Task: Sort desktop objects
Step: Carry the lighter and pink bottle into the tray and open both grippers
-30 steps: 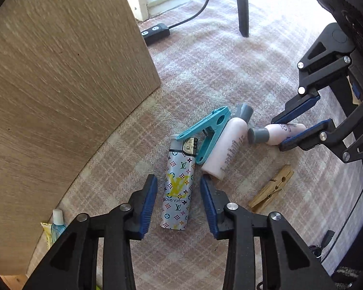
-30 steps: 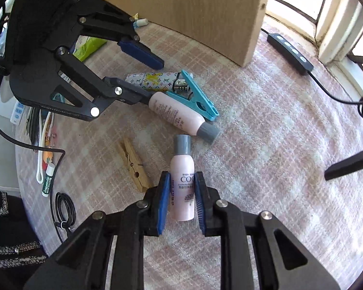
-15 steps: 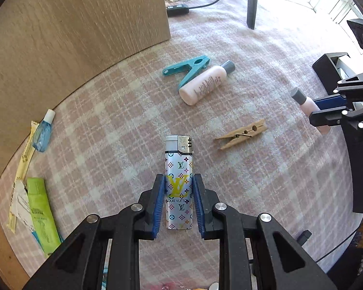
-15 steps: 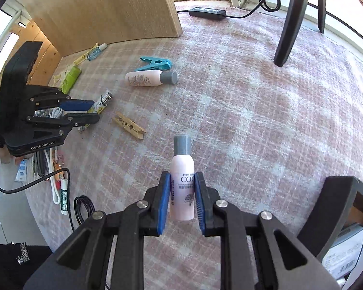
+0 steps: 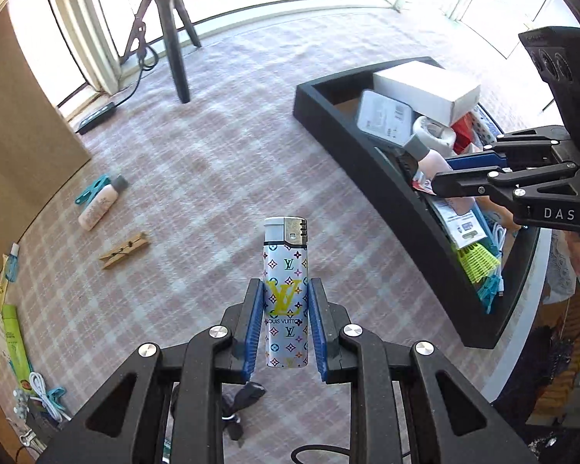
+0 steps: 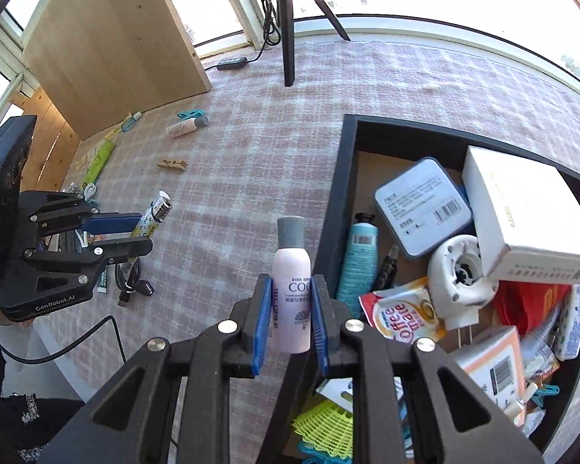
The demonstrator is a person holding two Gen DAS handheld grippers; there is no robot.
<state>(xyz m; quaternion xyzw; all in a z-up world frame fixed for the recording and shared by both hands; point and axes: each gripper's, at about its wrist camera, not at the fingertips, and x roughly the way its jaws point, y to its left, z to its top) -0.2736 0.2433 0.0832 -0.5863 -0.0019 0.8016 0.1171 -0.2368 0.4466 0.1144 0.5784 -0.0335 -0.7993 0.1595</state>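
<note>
My left gripper (image 5: 285, 315) is shut on a silver patterned lighter (image 5: 285, 286), held upright above the checked tablecloth. My right gripper (image 6: 290, 309) is shut on a small pink bottle (image 6: 292, 294) with a grey cap, held at the left rim of the black storage box (image 6: 338, 193). In the left wrist view the right gripper (image 5: 440, 174) hovers over the box (image 5: 386, 178) with the bottle (image 5: 425, 154) in it. In the right wrist view the left gripper (image 6: 135, 232) holds the lighter (image 6: 154, 212) at the left. A second pink bottle (image 5: 98, 207), a teal clip (image 5: 92, 189) and a wooden clothespin (image 5: 123, 249) lie on the cloth.
The box holds a white carton (image 6: 522, 216), a grey tin (image 6: 421, 205), a blue tube (image 6: 357, 263) and several other items. A wooden panel (image 6: 108, 50) stands at the back left, a tripod (image 6: 288, 19) near the window. Sachets and cables (image 5: 15, 340) lie along the left table edge.
Both grippers have lifted their objects off the cloth and carried them away from the pile toward the black box. The right gripper now hangs at the box's rim.
</note>
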